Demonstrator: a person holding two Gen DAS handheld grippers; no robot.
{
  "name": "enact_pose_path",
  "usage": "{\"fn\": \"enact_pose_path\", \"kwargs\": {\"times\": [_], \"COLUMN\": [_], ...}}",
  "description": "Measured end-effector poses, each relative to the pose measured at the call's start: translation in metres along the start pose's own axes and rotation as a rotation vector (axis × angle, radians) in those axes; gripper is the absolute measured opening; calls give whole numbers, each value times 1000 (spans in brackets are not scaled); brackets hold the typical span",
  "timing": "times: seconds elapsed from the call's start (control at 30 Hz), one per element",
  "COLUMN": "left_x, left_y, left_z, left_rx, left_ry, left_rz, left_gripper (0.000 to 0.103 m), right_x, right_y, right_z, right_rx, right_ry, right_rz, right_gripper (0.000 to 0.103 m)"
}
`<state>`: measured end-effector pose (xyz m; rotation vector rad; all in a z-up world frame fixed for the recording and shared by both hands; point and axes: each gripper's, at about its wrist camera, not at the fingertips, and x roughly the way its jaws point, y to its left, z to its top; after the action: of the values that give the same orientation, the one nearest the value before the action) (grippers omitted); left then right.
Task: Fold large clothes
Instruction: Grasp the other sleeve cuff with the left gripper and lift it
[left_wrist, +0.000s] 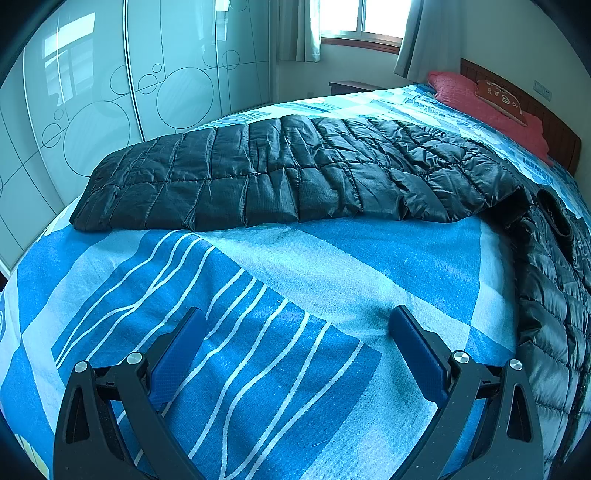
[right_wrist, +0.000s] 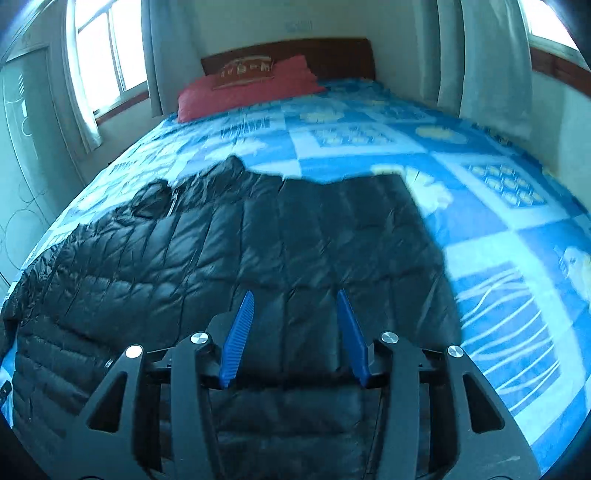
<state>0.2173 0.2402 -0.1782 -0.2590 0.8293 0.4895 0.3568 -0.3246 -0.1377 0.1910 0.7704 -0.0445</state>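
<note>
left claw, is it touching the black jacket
Apart. The left wrist view shows the left claw open over bare blue bedsheet, with a clear band of sheet between its fingertips and the jacket.

Bare blue patterned bedsheet (left_wrist: 280, 280) lies open ahead of the left claw (left_wrist: 295, 325); beyond it the black quilted puffer jacket (left_wrist: 280, 173) bars passage.

Black quilted jacket (left_wrist: 288, 173) spread flat across blue patterned bed (left_wrist: 332, 266), from 9 o'clock round to 4. Left gripper (left_wrist: 295, 325) low at 6 o'clock, jaws wide apart over bare sheet. Red pillow (left_wrist: 480, 107) at 1 o'clock.
</note>
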Motion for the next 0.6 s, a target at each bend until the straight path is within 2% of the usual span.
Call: {"fn": "enact_pose_path", "kwargs": {"times": [0.2,0.33,0.43,0.6], "left_x": [0,0,-1,0], "left_y": [0,0,0,0], "left_z": [0,0,0,0], "left_rx": [1,1,4,2], "left_ry": [-1,-1,-2,-1], "left_rz": [1,1,-4,-7], "left_gripper": [99,99,99,99], "right_x": [10,22,37,45], "right_y": [22,27,23,23], "right_z": [-2,-4,-7,-13], "right_rx": [-14,-36,-30,-44], "right_ry": [9,23,66,55], "right_rz": [24,-15,-13,-21], "right_gripper": [47,47,54,56]}}
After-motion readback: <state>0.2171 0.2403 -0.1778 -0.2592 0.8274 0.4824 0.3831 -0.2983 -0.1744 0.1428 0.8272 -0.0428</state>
